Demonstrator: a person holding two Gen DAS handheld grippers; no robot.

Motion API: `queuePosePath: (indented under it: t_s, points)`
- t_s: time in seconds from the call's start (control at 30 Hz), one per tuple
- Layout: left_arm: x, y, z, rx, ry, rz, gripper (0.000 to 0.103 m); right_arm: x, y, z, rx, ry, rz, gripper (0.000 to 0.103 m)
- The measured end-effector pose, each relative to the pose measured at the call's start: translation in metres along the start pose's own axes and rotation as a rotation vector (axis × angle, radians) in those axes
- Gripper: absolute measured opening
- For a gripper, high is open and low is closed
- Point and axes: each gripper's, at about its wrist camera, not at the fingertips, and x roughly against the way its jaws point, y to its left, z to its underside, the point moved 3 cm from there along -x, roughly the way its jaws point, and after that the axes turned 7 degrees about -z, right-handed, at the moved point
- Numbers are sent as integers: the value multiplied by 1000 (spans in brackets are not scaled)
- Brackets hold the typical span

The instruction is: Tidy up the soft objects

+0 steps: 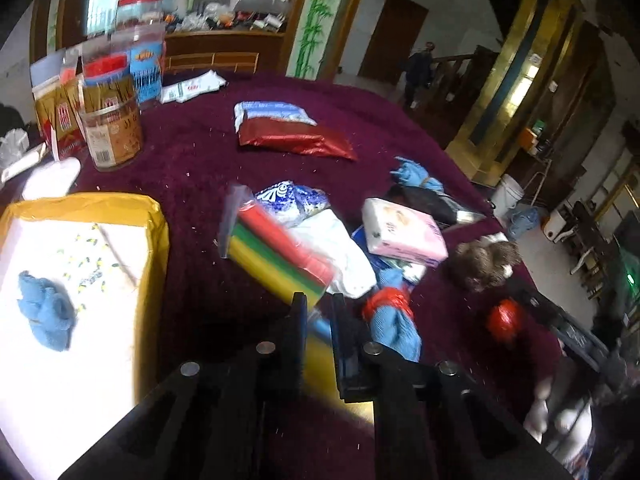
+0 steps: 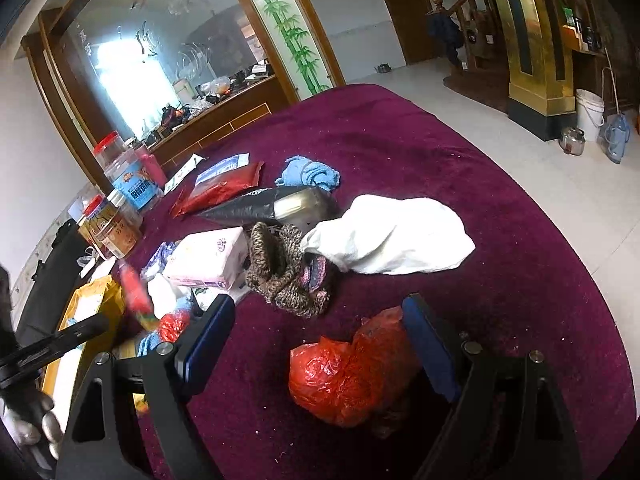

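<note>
Covering nearly everything in both views, a maroon plush tablecloth carries a scatter of soft goods, and at its left edge sits a yellow-rimmed box with a white floor, a blue knitted cloth lying inside it. Next in bulk, a white bag rests near the table's middle, touching a brown knitted piece beside a pink tissue pack. The right gripper stands with its blue-padded fingers spread wide on either side of a crumpled red plastic bag — the right pad looks to be touching it, the left one apart. The left gripper has its fingers pinched on the lower end of a clear packet of red, green and yellow cloths, tilted above the pile. Just right of it lies a blue cloth tied with red plastic.
</note>
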Motion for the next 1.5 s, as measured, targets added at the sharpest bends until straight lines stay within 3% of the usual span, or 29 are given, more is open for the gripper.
queuePosePath:
  t_s: [0.07,0.23,0.3,0.37,0.43,0.53,0.63,0.67,0.8,0.83,0.87,0.93,0.97,1.07,1.5]
  points:
    - [11,0,5,-31,-18,2,10,-1,0,1,2,7,0,85]
    - [10,8,18,-12,36,0,12,-2,0,2,0,16,0,85]
    - [2,11,19,-5,58,-31,28,-3,0,3,5,20,4,85]
    - [-5,15,22,33,71,-37,66,-4,2,3,9,21,6,85]
    - [-12,16,28,66,90,-58,75,-5,2,3,8,24,5,85]
    - [-21,8,35,73,102,-141,82,-6,3,4,11,34,3,85]
    - [-38,-7,43,105,171,-119,84,-7,4,5,20,37,3,85]
    - [-42,-13,43,98,177,-130,89,-7,5,5,23,38,3,84]
    - [-61,-43,39,-43,128,-207,86,-7,5,5,21,36,1,84]
    - [-61,-47,39,-72,108,-204,71,-7,5,5,20,37,1,84]
    - [-60,-51,40,-104,88,-199,49,-6,4,4,16,35,-1,84]
    - [-53,-52,44,-123,90,-146,29,-6,4,3,11,34,-6,84]
    - [-49,-49,45,-113,99,-115,24,-6,4,3,11,35,-7,84]
    - [-29,-38,48,-97,70,-62,19,-7,5,3,14,40,-4,85]
    - [38,2,63,9,8,82,19,-2,0,2,-1,7,36,85]
